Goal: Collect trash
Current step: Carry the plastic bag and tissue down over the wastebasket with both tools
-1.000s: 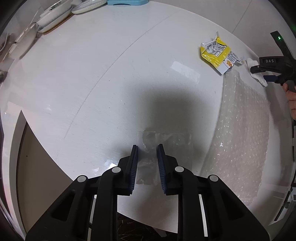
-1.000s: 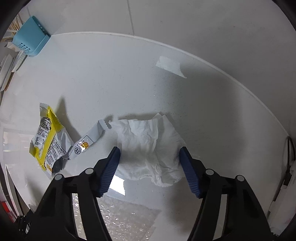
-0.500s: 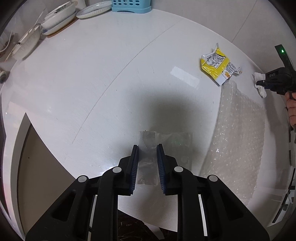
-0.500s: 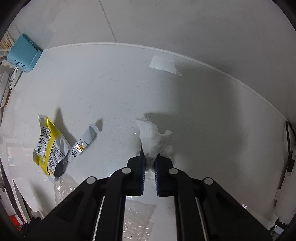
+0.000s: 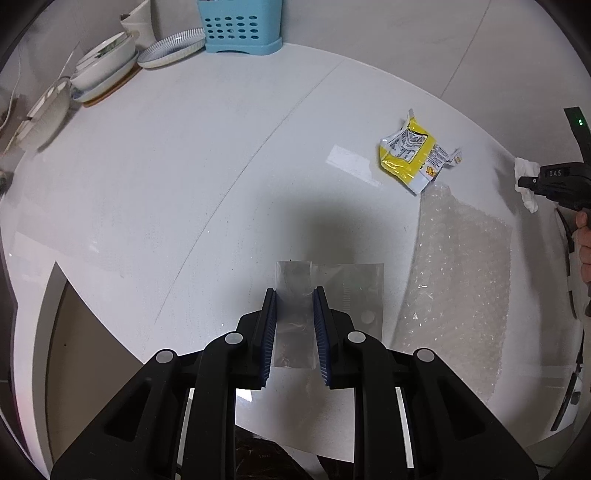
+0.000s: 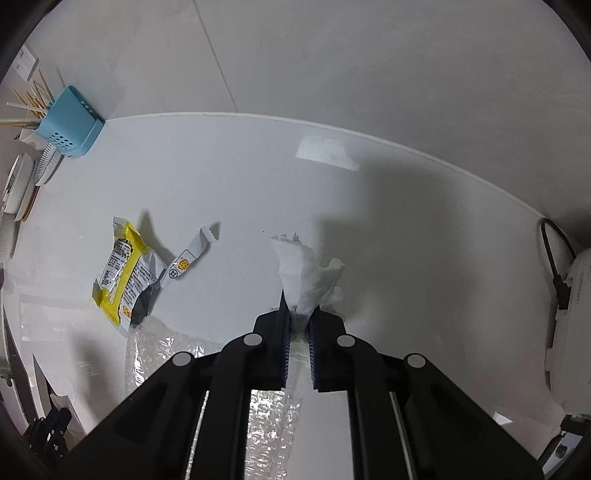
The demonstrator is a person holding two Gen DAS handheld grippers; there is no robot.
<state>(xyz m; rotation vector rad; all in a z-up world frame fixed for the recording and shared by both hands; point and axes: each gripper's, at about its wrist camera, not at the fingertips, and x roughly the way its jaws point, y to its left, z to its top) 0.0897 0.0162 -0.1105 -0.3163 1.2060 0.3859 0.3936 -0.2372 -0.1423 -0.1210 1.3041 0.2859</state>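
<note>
My left gripper (image 5: 293, 314) is shut on a clear plastic bag (image 5: 347, 288), which hangs a little above the white counter (image 5: 184, 184). My right gripper (image 6: 297, 321) is shut on a crumpled white tissue (image 6: 303, 269) and holds it off the counter. The left wrist view shows that right gripper (image 5: 524, 182) at the far right with the tissue (image 5: 526, 170) in it. A yellow snack wrapper (image 5: 410, 155) (image 6: 122, 273) lies on the counter, with a torn white strip (image 6: 188, 262) beside it. A sheet of bubble wrap (image 5: 465, 277) (image 6: 155, 350) is spread just in front of the wrapper.
A blue utensil holder (image 5: 240, 26) (image 6: 70, 125) and stacked bowls and plates (image 5: 107, 62) stand at the back left against the wall. A white appliance with a black cable (image 6: 572, 314) sits at the right. The counter's edge (image 5: 55, 266) drops off at the lower left.
My right gripper closed on the tissue and lifted it off the counter. My left gripper rose with the plastic bag still in it.
</note>
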